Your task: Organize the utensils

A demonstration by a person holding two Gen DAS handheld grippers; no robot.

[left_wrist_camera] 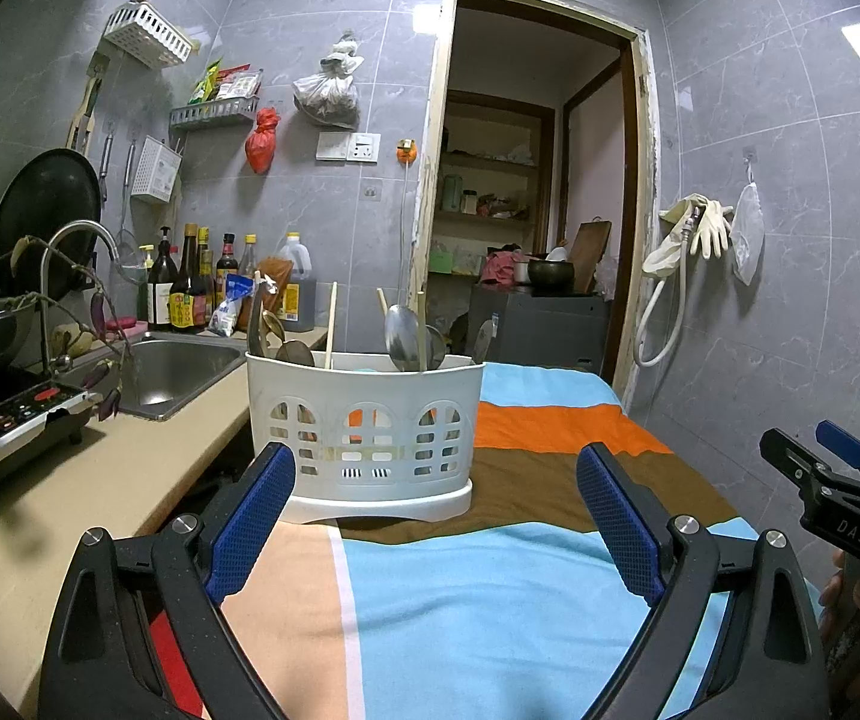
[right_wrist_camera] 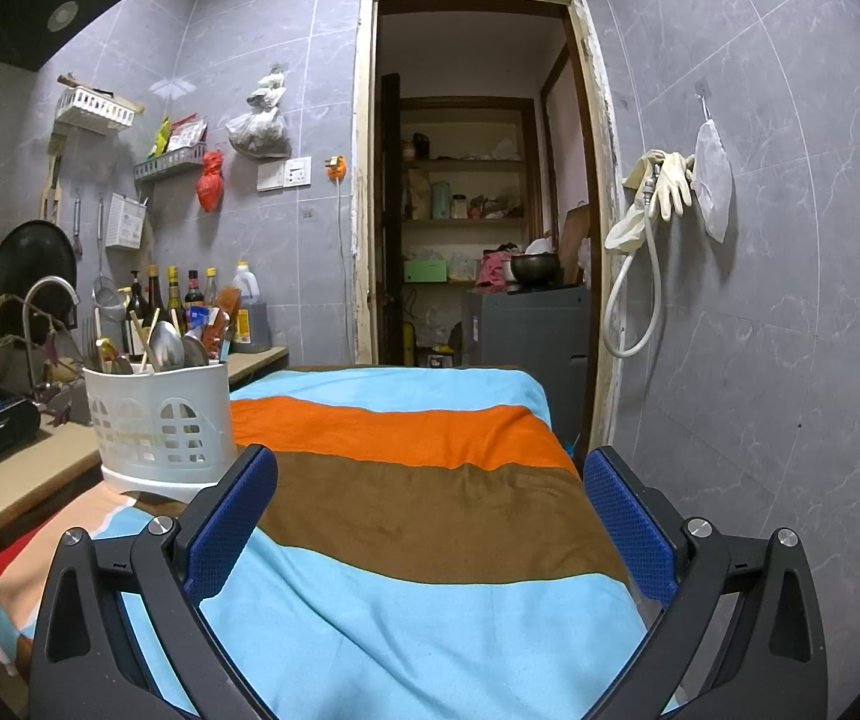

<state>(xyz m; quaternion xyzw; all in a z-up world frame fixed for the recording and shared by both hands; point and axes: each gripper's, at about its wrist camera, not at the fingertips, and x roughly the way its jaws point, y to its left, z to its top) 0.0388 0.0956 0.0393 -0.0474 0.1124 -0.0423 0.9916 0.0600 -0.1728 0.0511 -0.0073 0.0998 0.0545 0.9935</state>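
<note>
A white slotted utensil holder (left_wrist_camera: 363, 426) stands on the striped cloth (left_wrist_camera: 478, 612), straight ahead of my left gripper (left_wrist_camera: 436, 468). Metal spoons (left_wrist_camera: 401, 336) and wooden chopsticks (left_wrist_camera: 330, 324) stick up out of it. The left gripper is open, empty, a short way in front of the holder. In the right wrist view the same holder (right_wrist_camera: 159, 420) sits to the left, with spoons (right_wrist_camera: 167, 345) showing above its rim. My right gripper (right_wrist_camera: 430, 474) is open over the cloth (right_wrist_camera: 430, 516) with nothing between its blue pads. The right gripper (left_wrist_camera: 814, 456) also shows at the left view's right edge.
A beige counter (left_wrist_camera: 99, 480) runs along the left with a steel sink (left_wrist_camera: 183, 366), a curved tap (left_wrist_camera: 78, 234), an induction hob (left_wrist_camera: 3, 420) and several sauce bottles (left_wrist_camera: 189, 288). An open doorway (right_wrist_camera: 478, 180) lies behind the table. Gloves and a hose (right_wrist_camera: 652, 198) hang on the right wall.
</note>
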